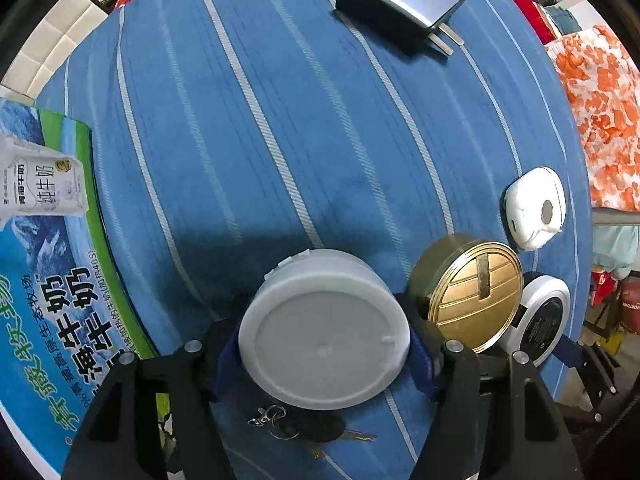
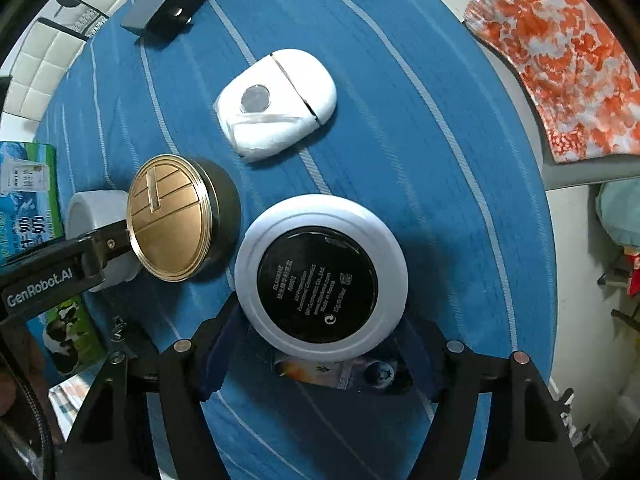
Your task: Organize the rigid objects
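Note:
A white round jar [image 1: 324, 332] stands lid-up on the blue striped cloth [image 1: 280, 140], and my left gripper [image 1: 324, 358] is shut on it, one blue pad against each side. Beside it on the right are a gold round tin [image 1: 468, 300] and a white compact with a black label [image 2: 320, 276]. My right gripper [image 2: 320, 340] points down over the compact with its pads against the compact's rim. The right wrist view also shows the jar [image 2: 92, 216] behind the tin [image 2: 172, 220]. A white earbud case [image 2: 276, 100] and a grey charger [image 1: 400, 4] lie farther back.
A bunch of keys [image 1: 304, 428] lies under the jar's near side. A printed sachet [image 2: 344, 372] shows under the compact. A blue-green milk box [image 1: 48, 300] borders the cloth on the left. Orange-patterned fabric [image 2: 560, 60] hangs beyond the right edge.

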